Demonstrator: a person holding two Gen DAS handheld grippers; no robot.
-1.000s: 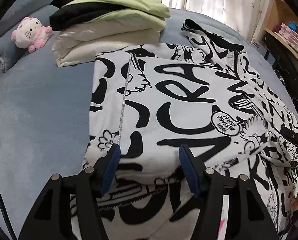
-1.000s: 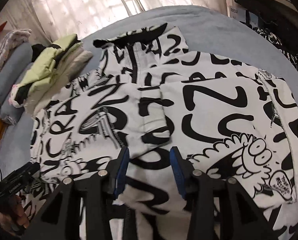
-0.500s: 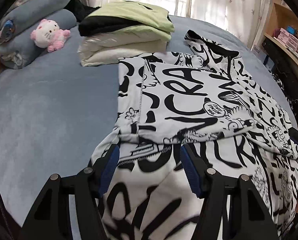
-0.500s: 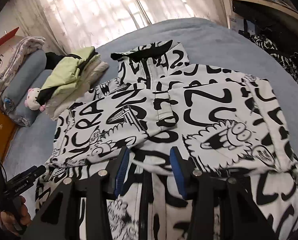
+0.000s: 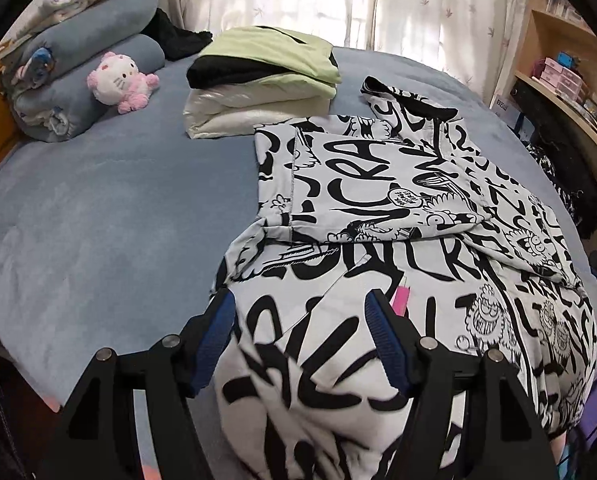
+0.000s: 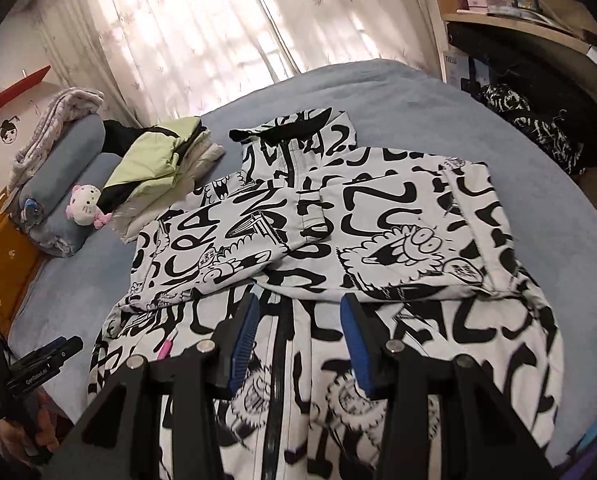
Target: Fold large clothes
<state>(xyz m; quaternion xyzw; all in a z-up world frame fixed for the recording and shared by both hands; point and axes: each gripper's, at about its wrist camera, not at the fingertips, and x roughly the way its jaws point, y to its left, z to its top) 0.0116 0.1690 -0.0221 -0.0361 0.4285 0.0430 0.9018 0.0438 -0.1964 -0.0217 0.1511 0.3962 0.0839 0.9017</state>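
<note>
Sprawling across the middle and lower right of both wrist views is the big jacket [image 5: 378, 208], white fabric covered in chunky black graffiti lettering and cartoon faces, both sleeves folded in across its chest, a black-lined hood at the far end and a dark zipper running down the front. It lies flat on the bed [image 5: 98, 220], whose blue-grey cover looks soft and a bit fuzzy.

Left gripper [image 5: 298, 312] sits low in its frame over the jacket's near hem, its jaws (ribbed blue pads on black angular arms) standing well apart and having just been widening; cloth shows behind the gap but nothing is pinched. Right gripper [image 6: 296, 316] has its jaws partly open above the zipper line, not clamping anything either.

Upper left of the left view: a pink and white plush cat [image 5: 120, 82] leaning on rolled blue blankets [image 5: 78, 60]. Just beside the jacket's far corner sits a neat stack of folded clothes [image 5: 262, 84], pale green and black over shiny cream.
</note>
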